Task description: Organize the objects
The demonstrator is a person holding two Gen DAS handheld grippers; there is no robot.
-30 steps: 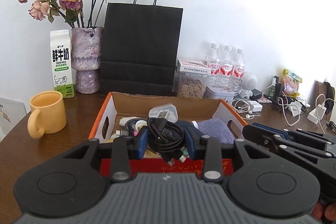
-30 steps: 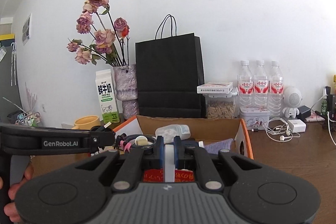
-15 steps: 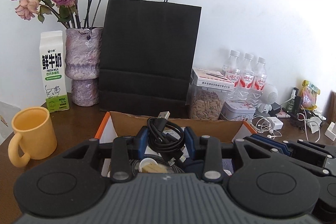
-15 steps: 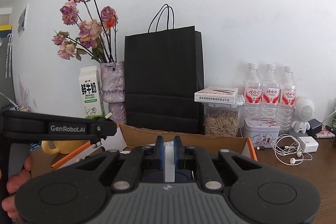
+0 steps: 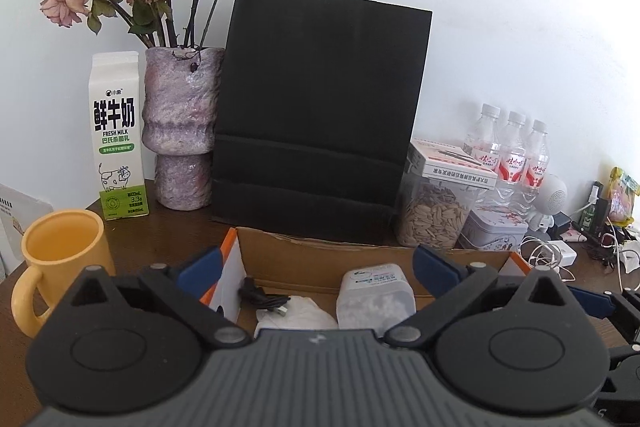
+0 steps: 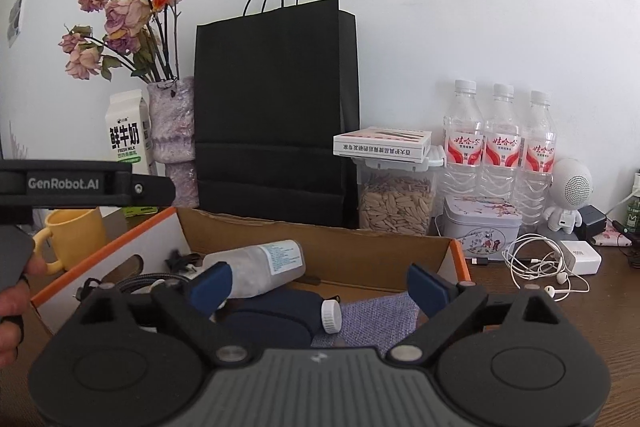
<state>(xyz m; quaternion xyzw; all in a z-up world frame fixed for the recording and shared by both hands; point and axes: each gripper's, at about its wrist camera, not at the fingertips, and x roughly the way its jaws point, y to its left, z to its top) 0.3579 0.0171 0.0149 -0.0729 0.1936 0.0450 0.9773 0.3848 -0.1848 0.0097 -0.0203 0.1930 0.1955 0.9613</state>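
White wall and a dark counter (image 6: 560, 327) frame the box (image 6: 360, 247), which already holds a black cable (image 5: 262, 297), a clear bottle (image 6: 264, 267), a dark pouch (image 6: 264, 323) and grey cloth (image 6: 372, 319). Both the left hand-held gripper (image 5: 316, 267) and the right hand-held gripper (image 6: 318, 285) hang over it, spread wide and empty. Judging by this, the tidying is partly done: earphones (image 6: 536, 267) and a charger (image 6: 580, 257) lie outside on the counter.

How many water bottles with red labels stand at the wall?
3, in one row right of the seed jar: left water bottle, middle water bottle, right water bottle. None appears hidden.
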